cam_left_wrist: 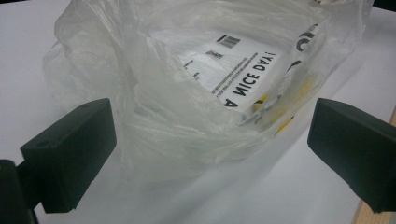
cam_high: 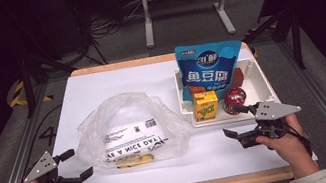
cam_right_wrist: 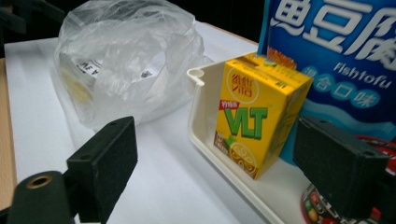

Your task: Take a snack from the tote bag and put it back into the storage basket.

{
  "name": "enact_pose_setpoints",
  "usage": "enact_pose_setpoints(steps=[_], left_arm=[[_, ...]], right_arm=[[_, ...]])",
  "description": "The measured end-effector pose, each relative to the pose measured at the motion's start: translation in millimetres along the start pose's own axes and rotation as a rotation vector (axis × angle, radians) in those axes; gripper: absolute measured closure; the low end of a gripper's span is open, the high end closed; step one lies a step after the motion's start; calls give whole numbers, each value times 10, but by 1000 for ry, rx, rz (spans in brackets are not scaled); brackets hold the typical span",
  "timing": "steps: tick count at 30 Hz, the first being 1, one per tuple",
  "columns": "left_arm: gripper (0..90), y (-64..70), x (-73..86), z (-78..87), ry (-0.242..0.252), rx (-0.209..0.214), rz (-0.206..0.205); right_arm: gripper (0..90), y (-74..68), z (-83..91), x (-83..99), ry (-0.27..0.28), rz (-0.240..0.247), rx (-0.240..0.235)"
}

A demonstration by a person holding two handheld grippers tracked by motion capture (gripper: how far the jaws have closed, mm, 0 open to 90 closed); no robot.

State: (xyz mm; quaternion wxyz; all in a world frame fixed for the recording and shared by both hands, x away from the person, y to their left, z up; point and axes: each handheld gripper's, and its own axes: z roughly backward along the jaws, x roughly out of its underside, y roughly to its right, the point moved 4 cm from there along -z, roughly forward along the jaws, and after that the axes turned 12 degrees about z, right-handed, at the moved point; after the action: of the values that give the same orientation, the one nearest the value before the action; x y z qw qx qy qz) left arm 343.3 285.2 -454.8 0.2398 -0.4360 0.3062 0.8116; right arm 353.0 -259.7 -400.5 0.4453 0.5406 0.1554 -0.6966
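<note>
Both grippers, left [cam_high: 73, 164] and right [cam_high: 238, 121], stand spread and empty at the near edge; bag [cam_high: 129, 128] lies mid-table, carton [cam_high: 205, 105] in the tray [cam_high: 258, 72], so likely square your right jaws on the carton before closing.

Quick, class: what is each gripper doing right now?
Left gripper: open, holding nothing, facing the plastic bag.
Right gripper: open, holding nothing, near the yellow carton.

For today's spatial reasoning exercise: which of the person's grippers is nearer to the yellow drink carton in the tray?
Right. The right gripper hovers just in front of the tray, close to the yellow drink carton. The left gripper sits at the table's near left corner, beyond the plastic bag.
</note>
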Motion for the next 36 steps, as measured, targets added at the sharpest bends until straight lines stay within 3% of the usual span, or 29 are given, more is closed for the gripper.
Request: enact_pose_setpoints(steps=[16,28,36], left_arm=[[17,-6,2,7,9,-1,5],[17,-5,3,1,9,0,7],[17,-14,7,1,7,-1,8]], right_arm=[[154,-112,-189,260,-97,-8,-26],[154,-182,-290,404,-182,-25,-96],[156,-195,-313,446,-230,-34,-104]])
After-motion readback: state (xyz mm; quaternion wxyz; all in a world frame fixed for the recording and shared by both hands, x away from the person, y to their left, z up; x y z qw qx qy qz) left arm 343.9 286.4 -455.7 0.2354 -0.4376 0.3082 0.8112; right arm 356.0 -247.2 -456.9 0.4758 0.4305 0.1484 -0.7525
